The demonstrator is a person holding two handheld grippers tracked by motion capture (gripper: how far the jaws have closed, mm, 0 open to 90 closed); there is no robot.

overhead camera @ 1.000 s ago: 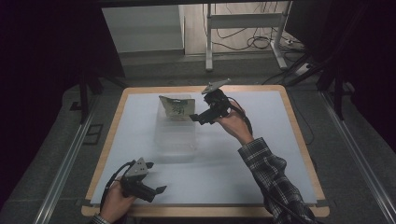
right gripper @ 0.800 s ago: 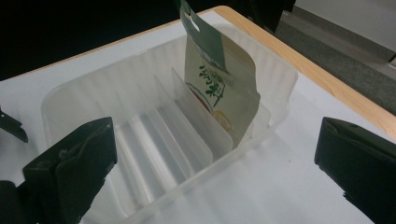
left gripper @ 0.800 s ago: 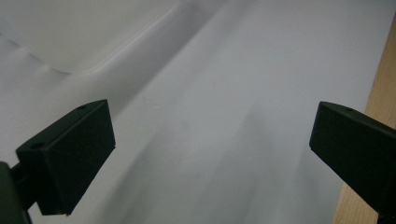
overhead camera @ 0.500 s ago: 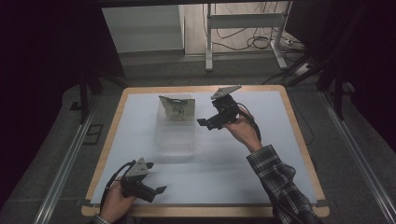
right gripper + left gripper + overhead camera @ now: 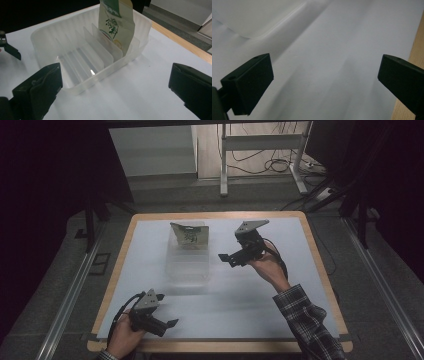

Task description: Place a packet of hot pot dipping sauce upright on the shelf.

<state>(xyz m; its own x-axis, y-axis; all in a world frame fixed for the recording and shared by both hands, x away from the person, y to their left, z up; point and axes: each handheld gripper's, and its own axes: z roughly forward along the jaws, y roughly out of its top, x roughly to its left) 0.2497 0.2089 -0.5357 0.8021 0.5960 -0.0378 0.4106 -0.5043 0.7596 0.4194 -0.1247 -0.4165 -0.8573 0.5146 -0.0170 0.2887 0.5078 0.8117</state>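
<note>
In the high view the right gripper [image 5: 231, 258] has drawn back rightward from the clear tray [image 5: 186, 266], jaws apart and empty; the pouch [image 5: 189, 236] stands upright in the tray's far end. The left gripper [image 5: 167, 310] rests unmoved near the table's [image 5: 320, 265] front edge. Left gripper view: jaws spread over the white mat [image 5: 332, 50]. Right gripper view: the pouch [image 5: 115, 27] sits between dividers [image 5: 97, 50].

Translucent ribbed plastic tray [image 5: 82, 60]; glossy printed pouch [image 5: 116, 27]; matt white sheet [image 5: 235, 295]; wooden table [image 5: 320, 250].
</note>
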